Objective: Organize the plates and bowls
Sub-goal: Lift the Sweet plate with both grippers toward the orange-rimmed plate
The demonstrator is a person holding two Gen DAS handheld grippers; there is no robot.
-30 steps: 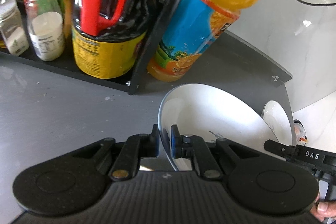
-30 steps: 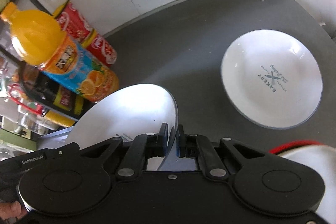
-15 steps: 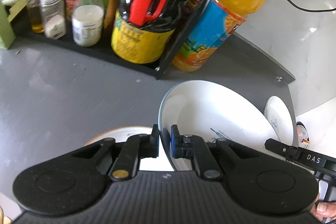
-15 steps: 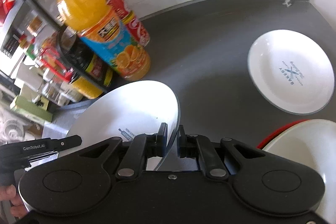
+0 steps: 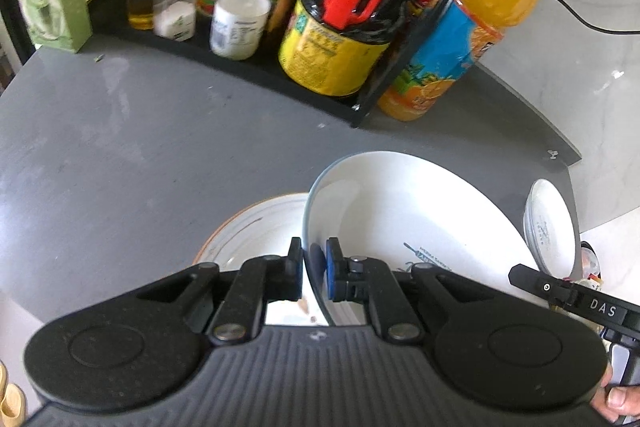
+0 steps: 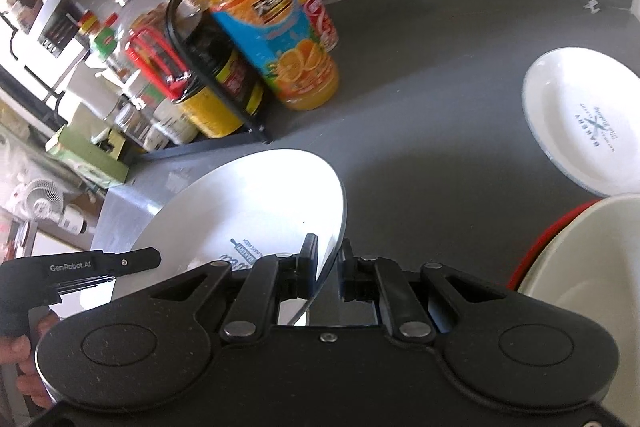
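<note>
Both grippers clamp one white plate (tilted); second plate nearby.

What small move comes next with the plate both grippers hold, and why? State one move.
Probably lower the white plate onto the orange-rimmed dish beneath it. The left gripper and right gripper each pinch opposite edges of its rim, it hangs above the grey table, and that dish lies partly under it already.

bright daylight | glare on wall | fisheye edge warp | bottles slightly blurred
</note>
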